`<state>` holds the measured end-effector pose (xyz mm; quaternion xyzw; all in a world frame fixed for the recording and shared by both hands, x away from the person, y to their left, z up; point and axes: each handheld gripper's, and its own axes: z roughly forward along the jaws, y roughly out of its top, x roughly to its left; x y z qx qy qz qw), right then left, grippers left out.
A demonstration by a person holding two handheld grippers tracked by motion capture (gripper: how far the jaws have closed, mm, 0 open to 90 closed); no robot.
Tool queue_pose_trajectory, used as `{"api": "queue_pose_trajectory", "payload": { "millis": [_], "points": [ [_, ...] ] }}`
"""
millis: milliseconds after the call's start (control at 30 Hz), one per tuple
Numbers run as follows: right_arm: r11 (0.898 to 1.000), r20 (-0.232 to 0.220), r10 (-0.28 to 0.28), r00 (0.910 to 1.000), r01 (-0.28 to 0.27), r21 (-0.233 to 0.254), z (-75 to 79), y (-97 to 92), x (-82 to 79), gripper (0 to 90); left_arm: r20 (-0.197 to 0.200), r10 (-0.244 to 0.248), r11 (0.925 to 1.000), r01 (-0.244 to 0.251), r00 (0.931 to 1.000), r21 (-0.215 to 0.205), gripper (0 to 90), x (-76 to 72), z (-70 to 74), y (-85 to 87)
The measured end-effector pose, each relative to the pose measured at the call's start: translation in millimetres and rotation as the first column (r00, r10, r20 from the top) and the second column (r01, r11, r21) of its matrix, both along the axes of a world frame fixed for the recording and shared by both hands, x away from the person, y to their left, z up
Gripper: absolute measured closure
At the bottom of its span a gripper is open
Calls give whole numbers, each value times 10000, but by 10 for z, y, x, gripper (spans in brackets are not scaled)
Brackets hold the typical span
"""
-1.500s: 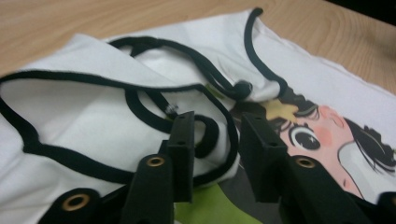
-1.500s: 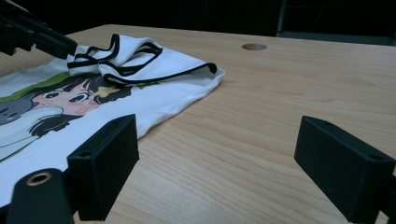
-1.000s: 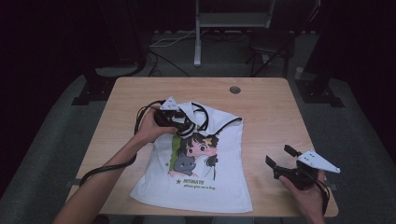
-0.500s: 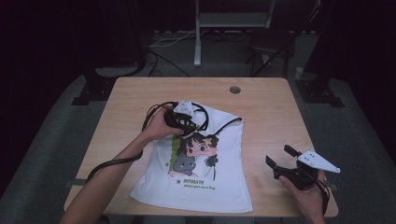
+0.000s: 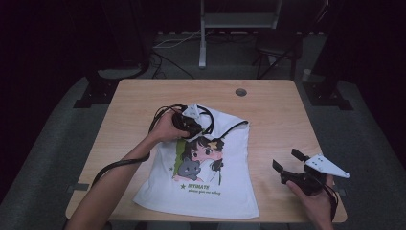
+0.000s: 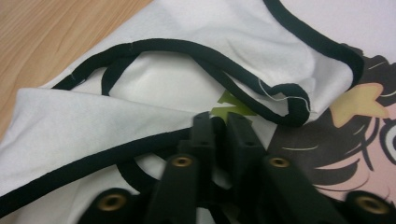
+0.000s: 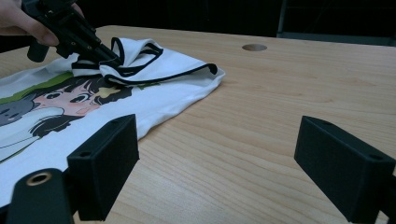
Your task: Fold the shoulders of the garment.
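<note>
The left gripper point(image 5: 190, 125) has just closed its jaws on a fold of the white shirt point(image 5: 210, 187) lying flat on the table point(image 5: 139, 103), so next comes lifting it, while the right gripper point(image 5: 289, 161) waits wide open beside the shirt.

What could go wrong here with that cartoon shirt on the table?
The left gripper has just closed on the shirt at its black-trimmed edge; it may have pinched two layers, so a pull might drag the whole fold. The right gripper stands open, off the cloth, so nothing pins the shirt and it might slide across the table.
</note>
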<state>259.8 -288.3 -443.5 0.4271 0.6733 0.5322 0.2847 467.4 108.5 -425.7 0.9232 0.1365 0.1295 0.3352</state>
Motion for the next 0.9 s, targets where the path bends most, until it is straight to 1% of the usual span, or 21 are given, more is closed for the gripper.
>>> {"api": "queue_pose_trajectory", "payload": {
  "millis": [67,100,133,233,267,300,367,400,467,500,567,600,667,700,733,767,833,900],
  "points": [
    [10000,7,-10,10000,10,23,0,0,-2,134,-11,92,9999,-92,10000,-54,861,-2,15,7],
    [10000,11,-8,10000,8,28,0,0,-3,134,-28,121,9998,-122,9999,-170,863,-3,27,13],
    [10000,10,-11,10000,11,29,0,0,-2,134,-49,179,9993,-180,9998,-329,864,-8,45,20],
    [10000,0,-14,10000,14,24,0,1,-1,134,193,311,9959,-294,9993,-853,864,-10,145,51],
    [10000,3,-12,10000,12,12,0,1,-1,134,188,377,9932,-354,9991,-1110,864,-13,172,53],
    [10000,4,-13,10000,13,5,0,2,0,134,281,459,9894,-415,9986,-1388,864,-14,227,70],
    [10000,5,-17,10000,17,-2,0,3,-1,134,368,586,9802,-505,9976,-1917,865,-10,315,101],
    [10000,5,-19,10000,19,-3,0,3,-1,134,385,657,9744,-558,9971,-2179,864,-6,357,118],
    [10000,6,-21,10000,21,-5,0,3,-1,134,547,911,9620,-736,9943,-2629,864,8,450,163],
    [10000,-4,-19,10000,19,-5,1,3,0,134,589,1075,9537,-862,9925,-2881,864,21,502,191],
    [10000,-3,-14,10000,14,-14,1,5,0,134,650,1421,9336,-1120,9877,-3403,864,58,604,254],
    [10000,1,-12,10000,12,-22,0,5,0,134,732,1617,9254,-1255,9841,-3576,865,79,657,287],
    [10000,1,-13,10000,13,-24,1,4,0,134,819,2021,9044,-1539,9759,-3979,864,120,749,346],
    [10000,1,-18,10000,18,-13,0,4,-1,134,854,2166,8973,-1638,9725,-4100,864,139,793,376],
    [10000,5,-23,10000,23,-9,0,3,-1,134,903,2374,8870,-1779,9672,-4261,864,151,834,396],
    [10000,2,-24,10000,24,-6,0,3,0,134,993,2469,8827,-1814,9639,-4336,864,165,872,418],
    [10000,-11,-17,10000,17,-5,0,2,1,134,1070,2616,8708,-1868,9592,-4547,864,181,939,450],
    [10000,-11,-27,10000,27,12,0,1,1,134,1033,2731,8538,-1916,9564,-4840,864,185,991,471]
  ]
}}
